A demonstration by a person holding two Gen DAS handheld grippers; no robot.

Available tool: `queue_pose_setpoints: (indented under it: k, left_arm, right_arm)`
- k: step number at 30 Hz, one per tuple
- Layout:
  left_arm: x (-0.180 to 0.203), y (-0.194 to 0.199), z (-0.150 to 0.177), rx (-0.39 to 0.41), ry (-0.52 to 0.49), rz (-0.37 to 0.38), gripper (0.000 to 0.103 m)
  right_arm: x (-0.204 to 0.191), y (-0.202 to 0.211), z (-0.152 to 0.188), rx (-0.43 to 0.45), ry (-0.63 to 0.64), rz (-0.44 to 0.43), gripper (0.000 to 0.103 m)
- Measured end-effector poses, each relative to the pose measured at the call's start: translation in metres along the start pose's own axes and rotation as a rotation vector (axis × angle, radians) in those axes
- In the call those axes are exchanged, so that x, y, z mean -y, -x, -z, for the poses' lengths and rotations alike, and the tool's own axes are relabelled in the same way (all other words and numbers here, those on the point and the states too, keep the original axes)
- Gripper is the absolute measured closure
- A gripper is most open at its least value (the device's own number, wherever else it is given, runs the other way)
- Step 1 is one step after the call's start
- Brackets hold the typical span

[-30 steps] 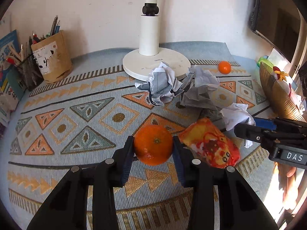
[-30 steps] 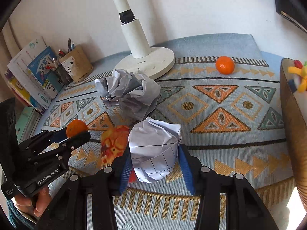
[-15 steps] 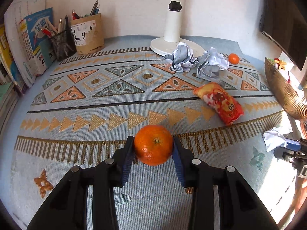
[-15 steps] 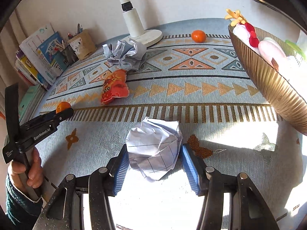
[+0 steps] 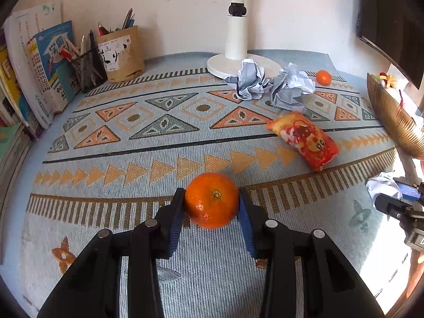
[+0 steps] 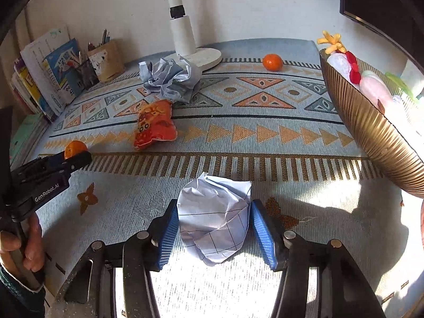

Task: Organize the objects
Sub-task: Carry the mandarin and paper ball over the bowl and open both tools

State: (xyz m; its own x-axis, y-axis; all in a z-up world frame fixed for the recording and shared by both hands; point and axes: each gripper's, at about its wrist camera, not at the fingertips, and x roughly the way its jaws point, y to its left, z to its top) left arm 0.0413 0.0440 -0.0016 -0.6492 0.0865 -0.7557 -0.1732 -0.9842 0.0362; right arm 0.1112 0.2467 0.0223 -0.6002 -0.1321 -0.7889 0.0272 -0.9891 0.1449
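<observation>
Two grippers work over a blue patterned cloth (image 5: 164, 137) with orange and grey triangles that covers the whole table. At the right edge stands a ribbed golden bowl (image 6: 376, 137) with soft toys inside. A white lamp base (image 5: 220, 65) sits at the far side, and just in front of it lie two crumpled sheets of greyish paper (image 5: 250, 79), touching each other. Nearer, right of centre, lies an orange-and-red snack packet (image 5: 302, 139), puffy, with cartoon print. The right gripper (image 6: 214, 228) has a crumpled paper ball (image 6: 214, 220) between its blue pads at the near edge, white with a dark grid of lines; its jaws are closing and the ball's sides meet both pads. The left gripper (image 5: 212, 209) pinches a mandarin (image 5: 211, 200) at the near middle of the cloth, bright orange and glossy, its stem scar facing the camera. A second, smaller-looking mandarin (image 5: 323, 77) rests loose at the far right, near the paper.
</observation>
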Motion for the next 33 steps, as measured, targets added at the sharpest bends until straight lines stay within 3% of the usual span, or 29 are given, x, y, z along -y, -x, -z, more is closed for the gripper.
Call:
queue_pose_setpoints:
  k: [2, 5, 9, 12, 15, 19, 21, 24, 25, 26, 28, 33]
  left_arm:
    - [0.008, 0.008, -0.005, 0.02, -0.023, 0.029, 0.067]
    - [0.03, 0.027, -0.03, 0.059, -0.046, 0.133, 0.067]
    - [0.09, 0.051, -0.086, 0.14, -0.137, 0.251, 0.067]
    - [0.144, 0.057, -0.126, 0.178, -0.196, 0.359, 0.067]
    - [0.194, 0.053, -0.156, 0.21, -0.25, 0.413, 0.067]
    - [0.239, 0.03, -0.183, 0.148, -0.232, 0.554, 0.067]
    - [0.258, 0.021, -0.19, 0.134, -0.232, 0.577, 0.067]
    - [0.281, 0.013, -0.198, 0.148, -0.262, 0.621, 0.067]
    - [0.287, 0.01, -0.199, 0.151, -0.276, 0.641, 0.061]
    - [0.29, 0.008, -0.2, 0.153, -0.279, 0.633, 0.043]
    - [0.292, 0.008, -0.2, 0.165, -0.269, 0.594, 0.018]
    - [0.257, 0.025, -0.189, 0.173, -0.227, 0.6, 0.016]
  right_arm:
    - [0.005, 0.02, -0.002, 0.043, -0.004, -0.024, 0.051]
    - [0.03, 0.06, -0.018, 0.138, -0.042, 0.008, 0.051]
    - [0.082, 0.115, -0.048, 0.301, -0.13, 0.171, 0.05]
    - [0.129, 0.139, -0.071, 0.362, -0.235, 0.292, 0.05]
    - [0.162, 0.148, -0.091, 0.381, -0.295, 0.366, 0.05]
    - [0.188, 0.144, -0.115, 0.366, -0.324, 0.51, 0.049]
    - [0.195, 0.141, -0.125, 0.386, -0.328, 0.591, 0.048]
    - [0.213, 0.126, -0.142, 0.34, -0.333, 0.576, 0.044]
    - [0.218, 0.121, -0.144, 0.315, -0.35, 0.564, 0.044]
    - [0.222, 0.119, -0.145, 0.313, -0.362, 0.543, 0.042]
    - [0.224, 0.12, -0.141, 0.317, -0.366, 0.522, 0.041]
    - [0.206, 0.135, -0.12, 0.355, -0.356, 0.473, 0.037]
